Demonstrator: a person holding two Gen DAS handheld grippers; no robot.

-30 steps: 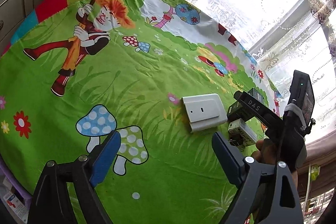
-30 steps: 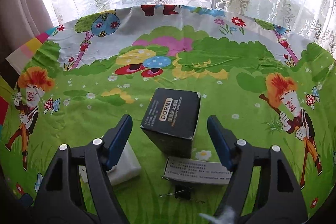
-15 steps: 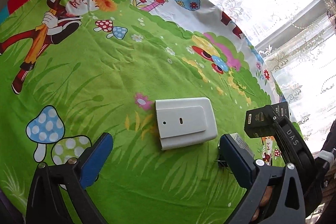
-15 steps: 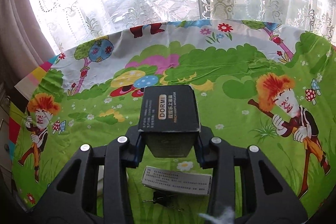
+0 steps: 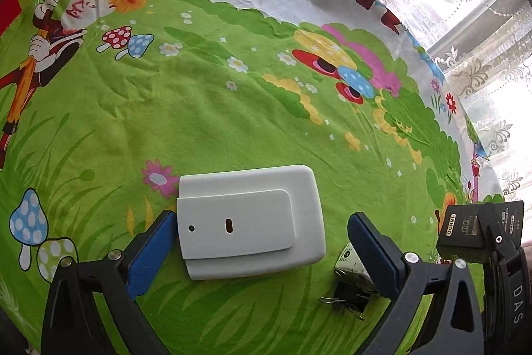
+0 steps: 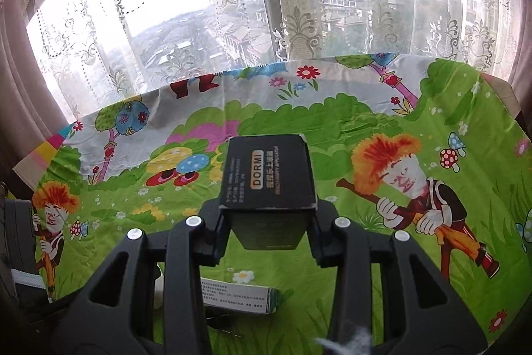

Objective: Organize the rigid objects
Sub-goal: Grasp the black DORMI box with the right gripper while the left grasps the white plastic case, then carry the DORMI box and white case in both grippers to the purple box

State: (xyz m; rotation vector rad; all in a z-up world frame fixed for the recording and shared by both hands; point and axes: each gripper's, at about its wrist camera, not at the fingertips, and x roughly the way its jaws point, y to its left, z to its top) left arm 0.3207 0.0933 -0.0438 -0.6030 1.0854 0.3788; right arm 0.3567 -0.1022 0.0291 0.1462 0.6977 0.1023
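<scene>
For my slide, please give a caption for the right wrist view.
Right gripper shut on the black DORMI box, held above the cartoon tablecloth.

Left wrist view: close, angled down over white case (image 5: 251, 223). Right wrist view: higher, facing window. Both share black DORMI box (image 6: 269, 177) and cartoon-print worktop (image 5: 206, 108).

Small white box (image 6: 237, 295) (print unreadable) partly hidden behind right gripper (image 6: 267, 222).

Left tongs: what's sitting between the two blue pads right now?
In the left wrist view, the white plastic case lies flat on the cloth between the open left tongs, close to the left pad, with bare cloth before the right pad.
</scene>
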